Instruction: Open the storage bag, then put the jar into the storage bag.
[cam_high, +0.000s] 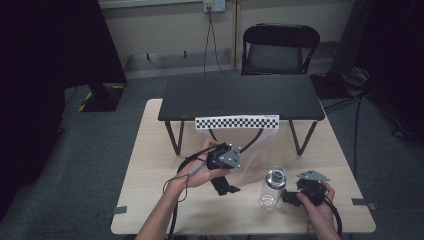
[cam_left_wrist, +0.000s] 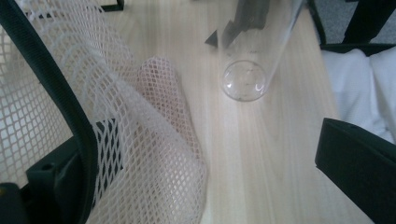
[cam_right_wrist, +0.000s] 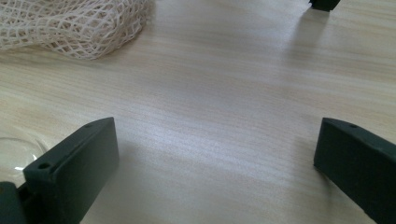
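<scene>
A white mesh bag (cam_high: 252, 155) with black strap handles (cam_left_wrist: 56, 88) hangs from the front of the black shelf down to the table. My left gripper (cam_high: 230, 172) is at the bag's near side and stands open. In the left gripper view the mesh (cam_left_wrist: 159, 107) drapes over one jaw of the left gripper (cam_left_wrist: 201, 154). A clear bottle (cam_high: 272, 190) stands upright to the bag's right, its base (cam_left_wrist: 245, 79) on the wood. My right gripper (cam_high: 290, 196) is just right of the bottle, low over the table. The right gripper (cam_right_wrist: 217, 133) is wide open over bare wood, with mesh (cam_right_wrist: 70, 23) farther off.
A black raised shelf (cam_high: 240, 95) spans the back of the wooden table (cam_high: 150, 165), with a checkerboard strip (cam_high: 236, 122) on its front edge. A folding chair (cam_high: 280, 50) stands behind. Dark curtains flank the table. A person's white garment (cam_left_wrist: 355, 84) lies beyond the table edge.
</scene>
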